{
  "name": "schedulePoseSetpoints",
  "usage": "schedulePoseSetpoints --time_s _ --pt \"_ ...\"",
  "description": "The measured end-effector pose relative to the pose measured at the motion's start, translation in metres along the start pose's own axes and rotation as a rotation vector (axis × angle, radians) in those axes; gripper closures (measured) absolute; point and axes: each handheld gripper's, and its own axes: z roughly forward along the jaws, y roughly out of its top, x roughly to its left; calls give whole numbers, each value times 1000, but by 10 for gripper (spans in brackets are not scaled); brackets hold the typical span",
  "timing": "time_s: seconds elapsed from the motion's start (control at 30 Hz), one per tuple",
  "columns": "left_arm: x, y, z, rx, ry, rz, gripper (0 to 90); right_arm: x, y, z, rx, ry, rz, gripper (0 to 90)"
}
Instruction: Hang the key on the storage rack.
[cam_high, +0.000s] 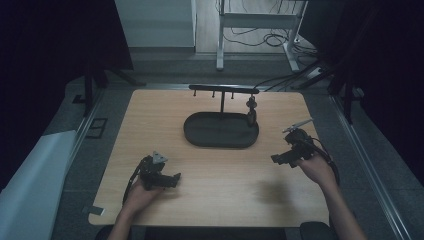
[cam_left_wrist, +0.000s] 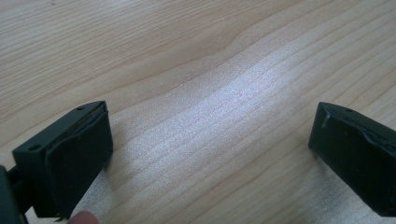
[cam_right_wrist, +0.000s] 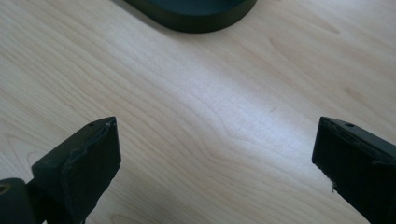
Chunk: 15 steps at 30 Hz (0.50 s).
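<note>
I have both grippers low over the wooden table, and neither carries anything. The left gripper sits at lower left of the high view, jaws spread wide with bare wood grain between them in its own view. The right gripper, at right of centre, is likewise spread, its jaws far apart over bare table.

The thing nearest my right gripper is the black stand — an oval tray base in the middle of the high view with a thin post rising to a crossbar carrying small pegs. Its rim cuts into the top edge of the right gripper view. A small dark object hangs or stands at the right end of the tray; I cannot tell what it is.

My guess is that the stand is rigid and fairly light, but top-heavy because of the post — a grab at the crossbar could tip it. I would take the low tray rim, which looks thin enough to pinch. The finish looks matte, so probably not slippery.

I can read no brand, label or writing anywhere.
</note>
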Motion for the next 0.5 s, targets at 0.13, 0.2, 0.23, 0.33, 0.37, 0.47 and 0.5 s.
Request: schedulePoseSetpoints --time_s 0.13,0.2,0.23,0.33,0.37,0.47,0.5 --pt "0 0 0 1 0 0 0 4 -15 7 -16 0 7 8" --pt "0 0 -1 2 0 -1 0 6 -22 12 -23 1 11 8" --pt "0 -1 -1 2 1 -1 0 7 -27 14 -27 -1 16 9" --pt "0 -1 -1 1 0 -2 0 10 -38 20 -45 0 24 8" --pt "0 -1 -1 0 0 -2 0 11 -42 22 -52 -8 27 8" --pt "0 -1 -1 -1 2 -3 0 15 -55 27 -83 -17 54 9" --pt "-1 -1 -1 1 3 -2 0 16 -57 29 -92 -17 60 10"
